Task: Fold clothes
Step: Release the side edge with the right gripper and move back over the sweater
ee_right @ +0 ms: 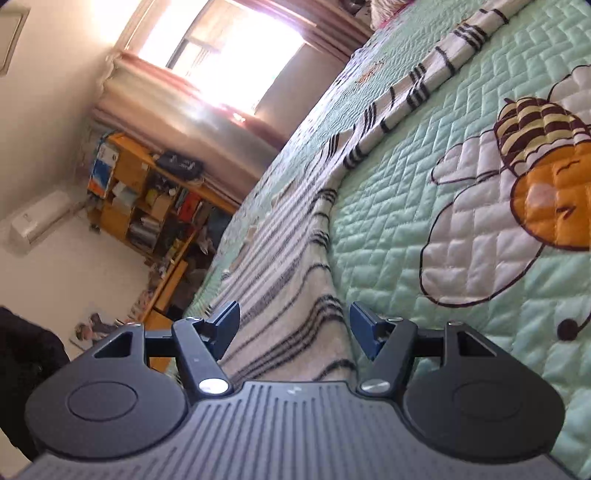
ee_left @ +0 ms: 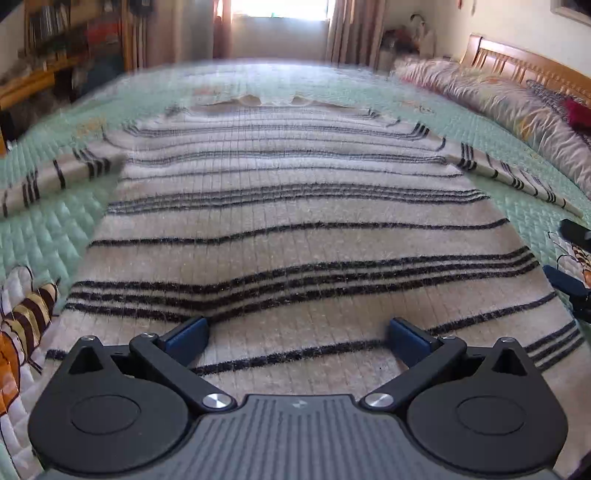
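Observation:
A beige sweater [ee_left: 295,229] with thin black stripes lies flat on the green quilted bedspread [ee_left: 44,236], both sleeves spread out to the sides. My left gripper [ee_left: 299,338] hovers open just above its near hem, with the blue fingers [ee_left: 188,336] wide apart and nothing between them. My right gripper [ee_left: 570,254] shows at the right edge of that view, beside the sweater's right side. In the right wrist view, tilted sideways, the right gripper [ee_right: 295,325] is open. The sweater's side edge [ee_right: 295,280] runs between its fingers, and the sleeve [ee_right: 424,85] stretches away beyond.
A rolled floral quilt [ee_left: 491,96] and a wooden headboard [ee_left: 524,62] run along the bed's right side. A wooden bookshelf [ee_right: 147,195] stands left of the bed, a curtained window [ee_left: 280,22] beyond it. Bee prints [ee_right: 535,173] mark the bedspread. A dark sleeve [ee_right: 22,350] shows low left.

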A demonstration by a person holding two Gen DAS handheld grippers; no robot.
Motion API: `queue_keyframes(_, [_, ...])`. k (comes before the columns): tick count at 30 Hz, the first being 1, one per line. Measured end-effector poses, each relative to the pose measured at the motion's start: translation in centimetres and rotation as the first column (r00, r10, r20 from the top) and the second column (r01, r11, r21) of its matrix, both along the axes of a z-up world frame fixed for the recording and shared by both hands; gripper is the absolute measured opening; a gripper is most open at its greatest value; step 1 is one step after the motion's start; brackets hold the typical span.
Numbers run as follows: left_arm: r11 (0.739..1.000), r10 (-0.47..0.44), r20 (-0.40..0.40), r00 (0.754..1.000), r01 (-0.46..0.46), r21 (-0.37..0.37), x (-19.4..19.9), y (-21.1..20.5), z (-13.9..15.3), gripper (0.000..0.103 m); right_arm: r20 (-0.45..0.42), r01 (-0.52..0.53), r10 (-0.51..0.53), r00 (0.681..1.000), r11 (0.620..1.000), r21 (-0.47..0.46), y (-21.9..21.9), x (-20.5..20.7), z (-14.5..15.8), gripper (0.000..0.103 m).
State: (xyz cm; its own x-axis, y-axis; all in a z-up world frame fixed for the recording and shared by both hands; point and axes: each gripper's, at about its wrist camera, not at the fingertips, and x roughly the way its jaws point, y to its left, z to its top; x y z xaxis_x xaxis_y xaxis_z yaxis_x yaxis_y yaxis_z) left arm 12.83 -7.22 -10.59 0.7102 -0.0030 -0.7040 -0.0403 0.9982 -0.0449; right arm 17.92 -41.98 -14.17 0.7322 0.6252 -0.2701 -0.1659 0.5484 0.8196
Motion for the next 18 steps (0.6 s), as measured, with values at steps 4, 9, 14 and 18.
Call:
queue_keyframes(4, [1.0,0.012,-0.026,1.0,-0.012,-0.003,-0.1,0.1,0.8,0.102,0.007,-0.009,0.009,1.0,1.0,0.008,-0.3,-0.2,0.1,0.067])
queue_keyframes(9, [0.999,0.051,-0.032,0.998,-0.052,-0.013,-1.6,0.7,2.4,0.102,0.021,0.04,-0.042,0.999,0.997,0.072,-2.4,-0.8,0.6,0.07])
queue_keyframes(14, [0.994,0.099,0.032,0.995,-0.098,-0.046,-1.5,1.0,3.5,0.102,0.021,0.132,-0.136,0.99,0.982,0.136,-5.2,-0.8,0.5,0.073])
queue_keyframes(18, [0.986,0.139,0.014,0.99,-0.137,-0.098,0.0,1.6,2.3,0.102,-0.003,0.212,-0.215,0.977,0.959,0.187,-7.8,-0.6,0.5,0.076])
